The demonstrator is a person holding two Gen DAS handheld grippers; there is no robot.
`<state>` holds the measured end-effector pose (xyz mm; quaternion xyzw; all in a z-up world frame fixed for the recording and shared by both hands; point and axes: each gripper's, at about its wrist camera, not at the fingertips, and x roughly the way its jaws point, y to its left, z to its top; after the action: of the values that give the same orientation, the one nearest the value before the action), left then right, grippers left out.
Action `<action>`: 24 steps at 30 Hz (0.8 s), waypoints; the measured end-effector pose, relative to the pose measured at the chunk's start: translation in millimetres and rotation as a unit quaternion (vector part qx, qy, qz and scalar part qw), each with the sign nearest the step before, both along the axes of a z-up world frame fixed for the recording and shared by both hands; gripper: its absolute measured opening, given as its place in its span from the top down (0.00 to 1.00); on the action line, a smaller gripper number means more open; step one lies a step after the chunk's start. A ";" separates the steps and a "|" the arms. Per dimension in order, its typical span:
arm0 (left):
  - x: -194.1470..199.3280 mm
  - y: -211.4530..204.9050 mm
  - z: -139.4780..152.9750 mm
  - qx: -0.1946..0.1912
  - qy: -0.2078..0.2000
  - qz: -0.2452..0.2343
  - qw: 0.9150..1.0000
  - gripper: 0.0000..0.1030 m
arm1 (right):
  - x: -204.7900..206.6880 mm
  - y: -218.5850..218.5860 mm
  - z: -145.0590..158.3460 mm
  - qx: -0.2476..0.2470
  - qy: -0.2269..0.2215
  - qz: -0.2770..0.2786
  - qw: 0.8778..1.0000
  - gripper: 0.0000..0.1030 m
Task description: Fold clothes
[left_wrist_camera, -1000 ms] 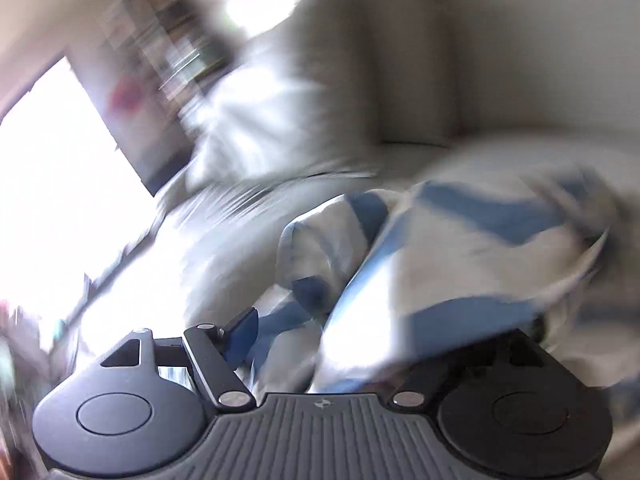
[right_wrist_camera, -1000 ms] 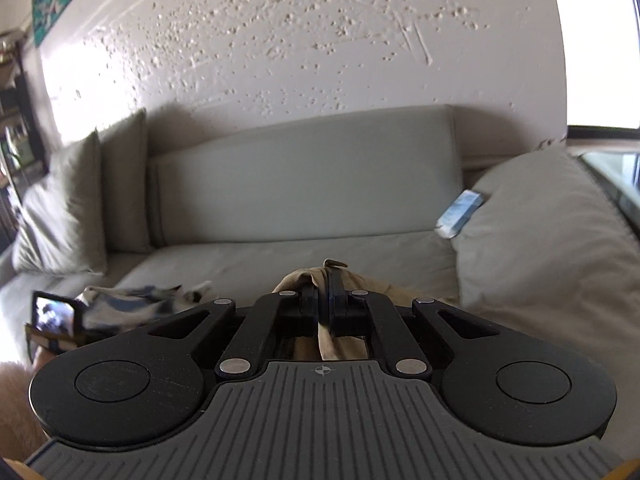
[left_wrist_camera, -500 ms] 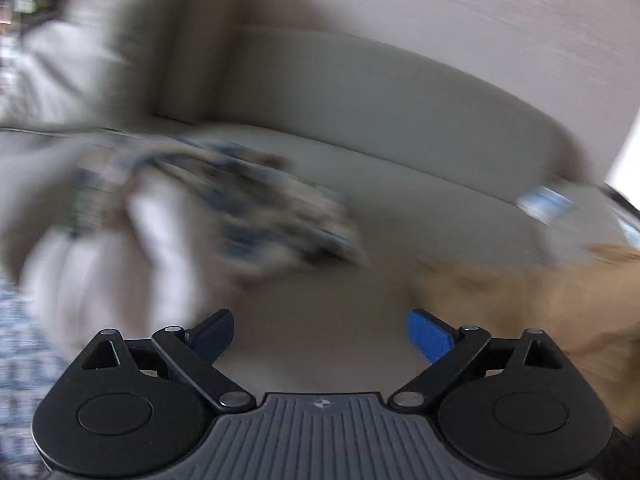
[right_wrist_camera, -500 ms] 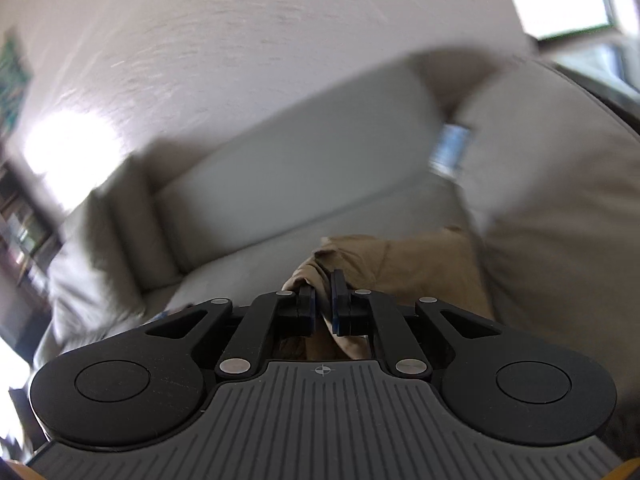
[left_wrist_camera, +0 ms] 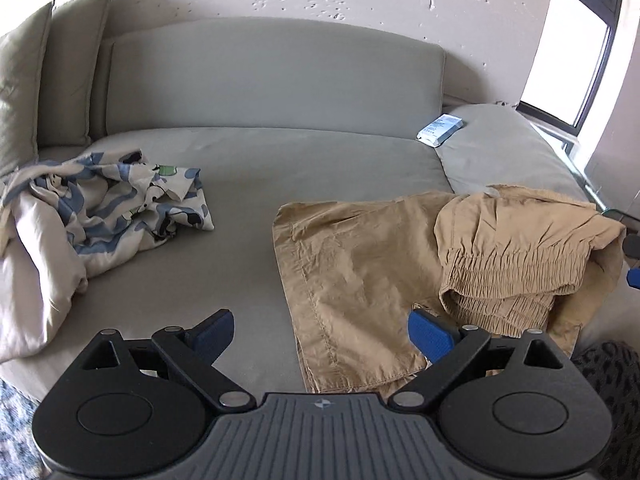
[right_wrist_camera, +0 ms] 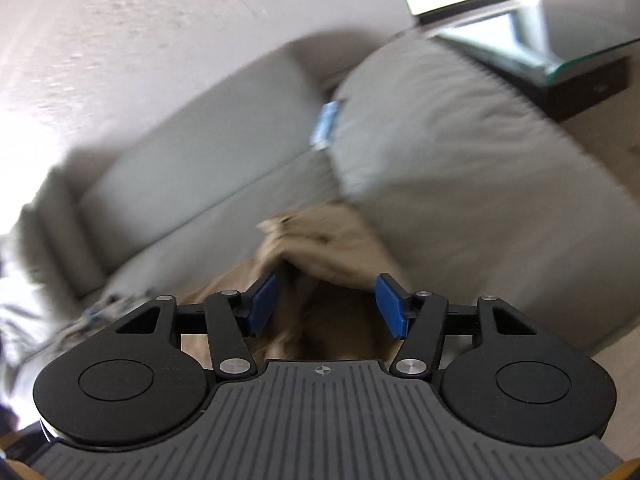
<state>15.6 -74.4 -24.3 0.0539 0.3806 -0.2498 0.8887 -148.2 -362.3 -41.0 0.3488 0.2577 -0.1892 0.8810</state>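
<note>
Tan shorts [left_wrist_camera: 380, 264] lie on the grey sofa seat [left_wrist_camera: 248, 160], their elastic waistband [left_wrist_camera: 508, 276] bunched up at the right. A crumpled blue-and-white patterned garment [left_wrist_camera: 120, 208] lies at the left of the seat. My left gripper [left_wrist_camera: 322, 330] is open and empty, above the front edge of the seat, its right pad over the shorts' hem. My right gripper [right_wrist_camera: 326, 306] is open just above the tan shorts [right_wrist_camera: 320, 240], which are blurred; it also shows at the right edge of the left wrist view [left_wrist_camera: 632, 260].
Two grey cushions [left_wrist_camera: 44, 72] stand at the sofa's left end and a large grey pillow [left_wrist_camera: 500, 148] lies at the right with a small blue-white packet [left_wrist_camera: 440, 130] beside it. A glass side table [right_wrist_camera: 560, 52] stands past the right end. A window [left_wrist_camera: 580, 40] is at the right.
My left gripper let go of the patterned garment and swung right toward the tan shorts. My right gripper, shut on the tan shorts before, has opened and released them onto the seat.
</note>
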 end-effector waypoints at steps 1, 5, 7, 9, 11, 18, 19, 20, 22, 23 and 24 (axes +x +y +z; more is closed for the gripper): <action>-2.0 -1.0 1.6 0.002 -0.003 0.001 1.000 0.08 | -2.9 -4.9 -4.4 0.034 -0.022 -0.008 0.999 0.41; -4.1 6.1 3.7 -0.005 -0.003 0.009 1.000 0.08 | -13.6 -26.7 -25.2 0.174 -0.102 -0.057 0.978 0.33; -4.7 13.4 3.4 -0.007 -0.002 0.018 1.000 0.08 | -12.9 -40.8 -42.1 0.240 -0.115 -0.108 0.958 0.17; -3.8 22.0 2.9 -0.010 -0.002 0.028 1.000 0.08 | -3.2 -49.2 -54.7 0.268 -0.107 -0.131 0.949 0.18; -2.9 30.5 2.5 -0.012 -0.001 0.039 0.999 0.08 | 13.9 -53.9 -59.4 0.255 -0.098 -0.134 0.953 0.21; 0.1 71.0 3.5 -0.034 0.001 0.086 0.996 0.08 | 81.0 -27.7 33.9 -0.039 -0.092 -0.111 0.989 0.97; 2.0 76.6 3.7 -0.039 0.004 0.095 0.995 0.08 | 91.3 -2.8 61.3 -0.112 -0.109 -0.077 0.985 0.97; 4.1 81.8 4.2 -0.046 0.007 0.105 0.993 0.08 | 100.0 26.3 85.9 -0.183 -0.126 -0.040 0.974 0.97; 7.4 90.8 6.1 -0.057 0.010 0.121 0.991 0.08 | 121.3 89.0 116.9 -0.286 -0.125 0.047 0.949 0.97; 8.7 95.0 7.3 -0.061 0.011 0.129 0.990 0.08 | 132.3 120.7 131.1 -0.334 -0.120 0.092 0.930 0.96; 8.7 98.8 8.6 -0.062 0.008 0.136 0.989 0.08 | 145.4 145.9 134.6 -0.343 -0.098 0.145 0.923 0.88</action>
<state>24.3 24.4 -15.7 -0.0557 0.3751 -0.1506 0.9130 -2.8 -216.4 93.6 0.0012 0.1372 -0.1014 0.9853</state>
